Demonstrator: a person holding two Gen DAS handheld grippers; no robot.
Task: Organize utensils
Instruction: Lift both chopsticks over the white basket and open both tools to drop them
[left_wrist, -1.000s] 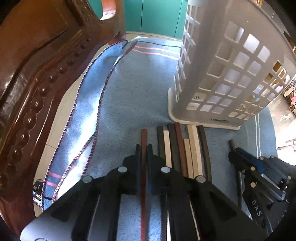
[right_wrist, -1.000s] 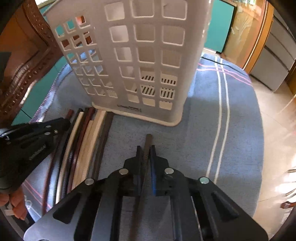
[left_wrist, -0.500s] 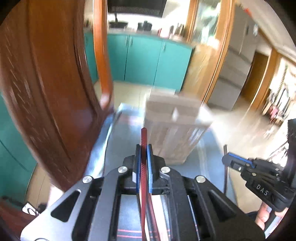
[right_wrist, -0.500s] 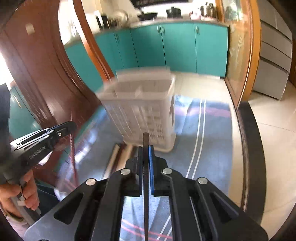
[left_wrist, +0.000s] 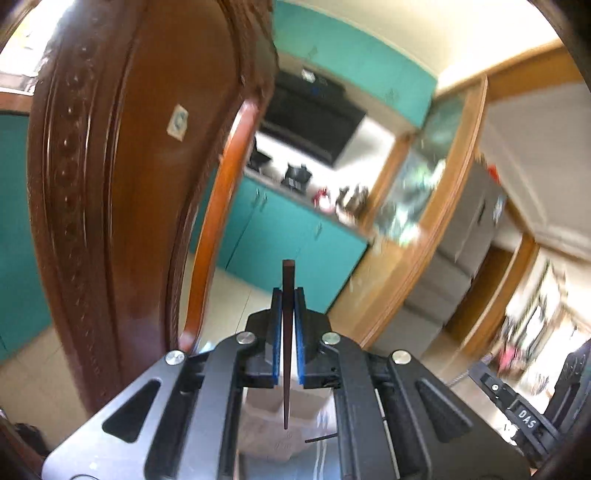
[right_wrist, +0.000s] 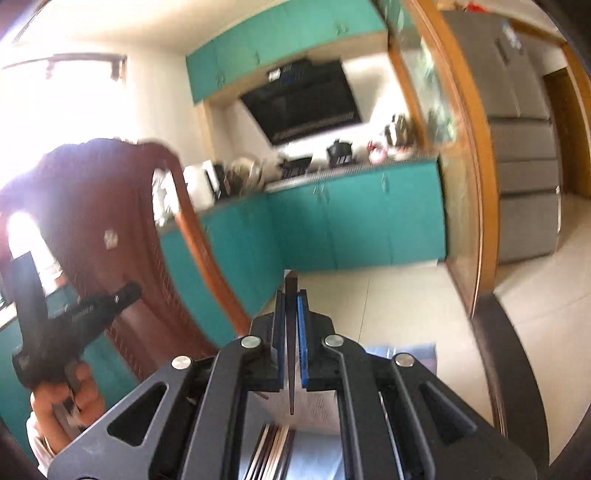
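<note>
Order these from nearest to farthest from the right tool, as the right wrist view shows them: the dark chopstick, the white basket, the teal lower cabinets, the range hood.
1. Dark chopstick: clamped in the right tool.
2. White basket: just below the tool.
3. Teal lower cabinets: across the floor, ahead.
4. Range hood: on the wall above the counter.

Teal cabinets (right_wrist: 354, 225), range hood (right_wrist: 306, 103), grey fridge (right_wrist: 524, 155).
</note>
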